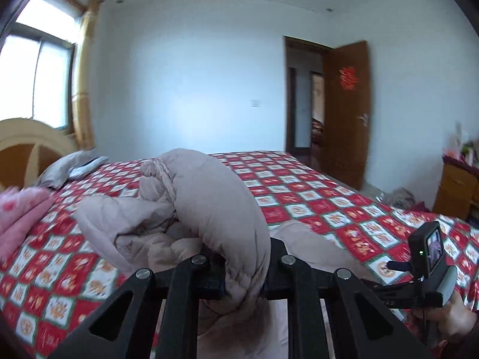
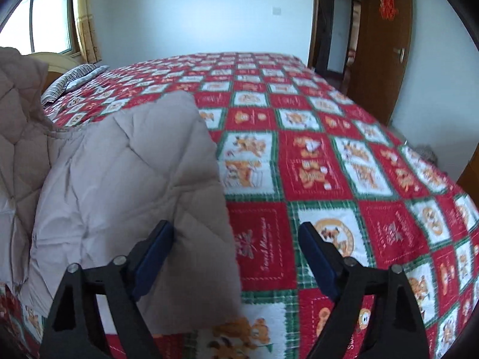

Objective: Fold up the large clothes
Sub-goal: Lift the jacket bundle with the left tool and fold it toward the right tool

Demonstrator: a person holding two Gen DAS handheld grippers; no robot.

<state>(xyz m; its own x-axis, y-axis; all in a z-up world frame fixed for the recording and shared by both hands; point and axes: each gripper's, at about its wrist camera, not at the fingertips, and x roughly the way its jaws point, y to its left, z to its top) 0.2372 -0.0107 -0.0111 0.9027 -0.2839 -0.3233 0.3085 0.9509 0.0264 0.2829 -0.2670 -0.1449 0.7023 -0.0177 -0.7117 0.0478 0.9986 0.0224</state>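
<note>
My left gripper is clamped nearly closed on a thick bunched fold of the beige padded coat, lifting it, and it points only slightly below level. My right gripper is angled downward with its blue-padded fingers spread wide and nothing pinched between them. The left wrist view shows my right hand wrapped around its handle.
</note>
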